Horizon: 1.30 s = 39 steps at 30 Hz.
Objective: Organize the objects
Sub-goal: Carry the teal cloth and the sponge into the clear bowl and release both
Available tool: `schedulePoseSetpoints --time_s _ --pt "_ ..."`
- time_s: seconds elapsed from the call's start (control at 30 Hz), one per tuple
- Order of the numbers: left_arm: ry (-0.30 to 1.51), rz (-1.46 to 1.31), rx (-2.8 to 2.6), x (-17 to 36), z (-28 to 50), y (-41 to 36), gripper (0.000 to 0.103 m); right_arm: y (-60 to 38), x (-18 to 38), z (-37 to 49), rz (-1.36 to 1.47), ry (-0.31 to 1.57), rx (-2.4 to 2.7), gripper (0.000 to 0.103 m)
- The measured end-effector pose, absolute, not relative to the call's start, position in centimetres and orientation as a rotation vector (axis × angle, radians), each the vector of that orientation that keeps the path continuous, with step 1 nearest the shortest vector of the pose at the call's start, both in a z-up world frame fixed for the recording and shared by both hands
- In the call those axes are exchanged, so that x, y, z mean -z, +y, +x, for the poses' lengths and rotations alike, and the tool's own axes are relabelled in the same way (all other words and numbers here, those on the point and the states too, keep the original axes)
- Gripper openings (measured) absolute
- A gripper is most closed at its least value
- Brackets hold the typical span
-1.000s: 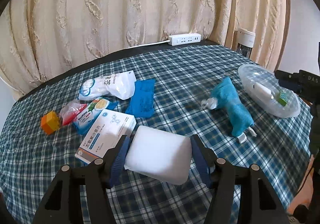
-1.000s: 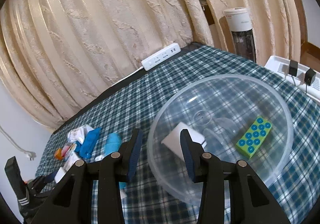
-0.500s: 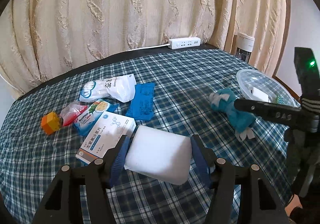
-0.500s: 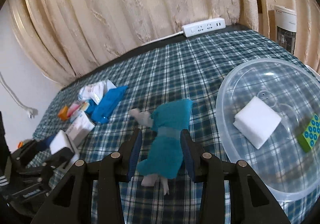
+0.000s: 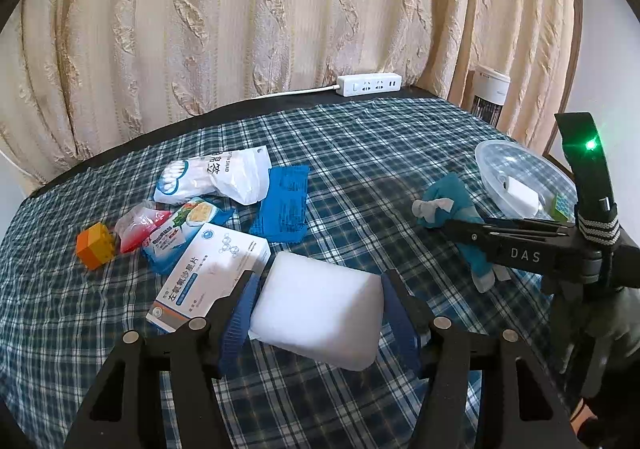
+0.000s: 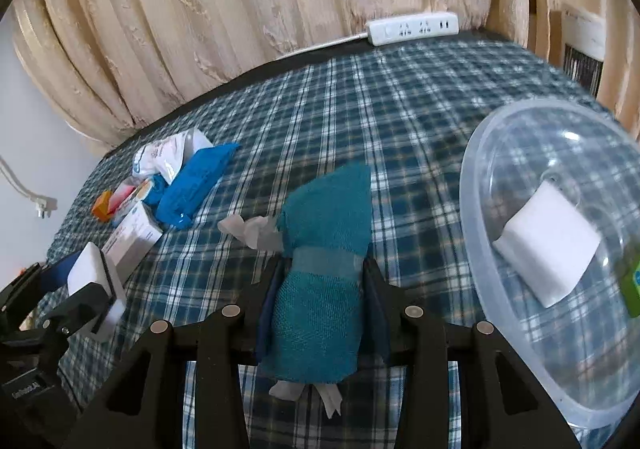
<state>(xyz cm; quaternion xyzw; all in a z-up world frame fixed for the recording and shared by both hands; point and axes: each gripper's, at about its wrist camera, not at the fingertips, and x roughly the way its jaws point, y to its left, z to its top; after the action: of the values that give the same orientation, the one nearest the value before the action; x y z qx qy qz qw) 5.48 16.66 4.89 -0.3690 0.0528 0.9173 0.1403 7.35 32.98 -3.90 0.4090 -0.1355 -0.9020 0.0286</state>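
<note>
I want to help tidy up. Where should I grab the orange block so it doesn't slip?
Grab the orange block across two opposite flat sides, coming down from above. It sits alone at the left end of the pile on the checked cloth, with the red packet close on one side, so a top approach looks clearest.

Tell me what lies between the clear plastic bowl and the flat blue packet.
The teal cloth bundle, flanked by the right gripper, lies between the clear plastic bowl and the flat blue packet; the right wrist view shows it.
</note>
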Motion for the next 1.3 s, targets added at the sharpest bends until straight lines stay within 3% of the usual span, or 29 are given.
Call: schedulePoseSetpoints --time_s 0.6,1.2,1.3 --pt "0.252 -0.991 -2.585 -6.5 5.5 21.5 0.065 38.9 -1.5 12.3 0.987 -0.562 2.953 0.038" --pt "0.336 -0.951 -2.479 -6.9 4.8 27.4 0.065 51.5 -0.4 12.4 1.094 -0.672 3.172 0.038" --pt "0.349 -0.951 -2.45 -6.7 4.6 28.6 0.066 52.7 0.2 12.2 1.098 -0.719 3.184 0.043"
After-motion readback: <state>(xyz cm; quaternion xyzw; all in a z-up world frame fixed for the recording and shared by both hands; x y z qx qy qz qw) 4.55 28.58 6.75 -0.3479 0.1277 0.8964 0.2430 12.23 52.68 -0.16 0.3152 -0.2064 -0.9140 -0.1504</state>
